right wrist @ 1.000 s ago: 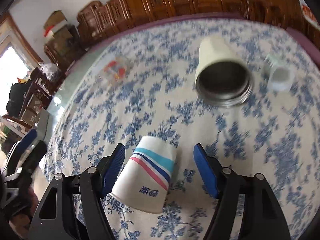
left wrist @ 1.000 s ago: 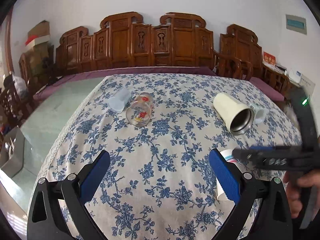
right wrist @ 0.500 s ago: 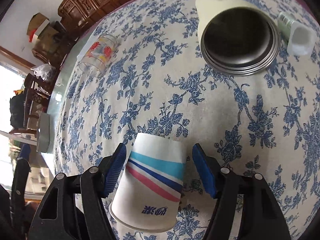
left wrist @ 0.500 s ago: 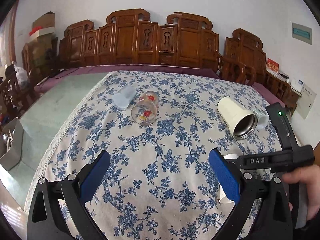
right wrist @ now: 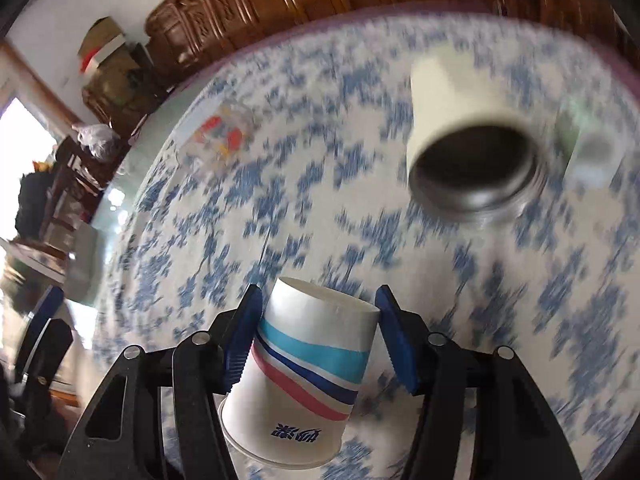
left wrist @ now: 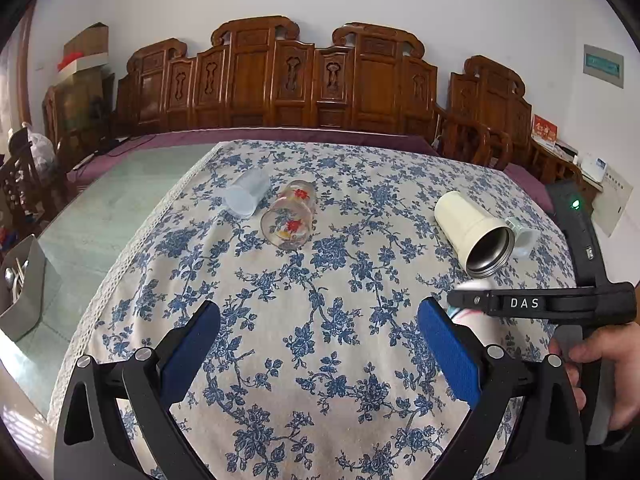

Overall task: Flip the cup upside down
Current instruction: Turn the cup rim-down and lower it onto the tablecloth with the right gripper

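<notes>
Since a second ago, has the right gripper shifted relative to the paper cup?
Yes. The right gripper has closed in: its pads, earlier well clear of the paper cup, now sit against its sides, and the cream flask behind looks blurred.

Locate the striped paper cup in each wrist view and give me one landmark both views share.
Left wrist: the striped paper cup sits low at right, mostly hidden behind the right gripper and this gripper's blue pad.
Right wrist: the cup fills the bottom centre, between the blue fingers, its closed base pointing away from the camera.
Shared landmark: the cream steel-lined tumbler lying on its side, beyond the cup.
</notes>
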### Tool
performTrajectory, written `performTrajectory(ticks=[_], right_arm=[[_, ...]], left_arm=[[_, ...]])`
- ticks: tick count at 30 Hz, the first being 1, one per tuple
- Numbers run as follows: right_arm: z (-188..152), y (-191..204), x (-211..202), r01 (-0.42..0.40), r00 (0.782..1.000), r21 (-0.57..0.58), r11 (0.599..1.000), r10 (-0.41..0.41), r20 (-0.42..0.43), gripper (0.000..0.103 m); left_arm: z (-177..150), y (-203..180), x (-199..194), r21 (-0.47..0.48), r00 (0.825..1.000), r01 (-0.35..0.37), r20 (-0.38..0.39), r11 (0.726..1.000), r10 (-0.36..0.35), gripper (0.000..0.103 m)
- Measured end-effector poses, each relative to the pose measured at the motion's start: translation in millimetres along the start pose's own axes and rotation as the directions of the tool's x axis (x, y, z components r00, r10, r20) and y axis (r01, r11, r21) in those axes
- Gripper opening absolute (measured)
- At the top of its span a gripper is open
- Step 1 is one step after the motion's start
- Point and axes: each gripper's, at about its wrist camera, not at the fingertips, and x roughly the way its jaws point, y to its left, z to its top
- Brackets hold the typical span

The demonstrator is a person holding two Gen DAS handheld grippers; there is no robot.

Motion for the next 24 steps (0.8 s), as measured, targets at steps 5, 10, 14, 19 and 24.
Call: performTrajectory(ticks=[5,10,14,19,24], right_arm=[[2,18,-12,0.154,0.974,-0.182,0.971,-0.118,0.196,0.061],[2,21,-10,0.254,0.937,-0.257,0.933,-0.171,0.305,0.061],[-9,27,-11,0.325,0.91,-0.31,0.893,-0.206,0.359,0.061],[-26,34,-16,0.362,0.893,-0.338,0.869,-0.218,0.395,0.062],[-42,39,-20,0.357,0.898,-0.353,0.865,-0.213,0.386,0.062]], left_arm=[[-1,0,2,0.003,1.0,-0.003,-0.004,1.0,0.003,0.095],[-1,0,3,0.007,1.0,-0.005,-0.009,1.0,0.005,0.095],[-1,0,4,0.006,1.0,-0.004,-0.009,1.0,0.004,0.095],[-2,-1,3,0.012,1.0,-0.006,-0.007,1.0,0.006,0.095],[-2,-1,3,0.012,1.0,-0.008,-0.007,1.0,0.008,0.095]])
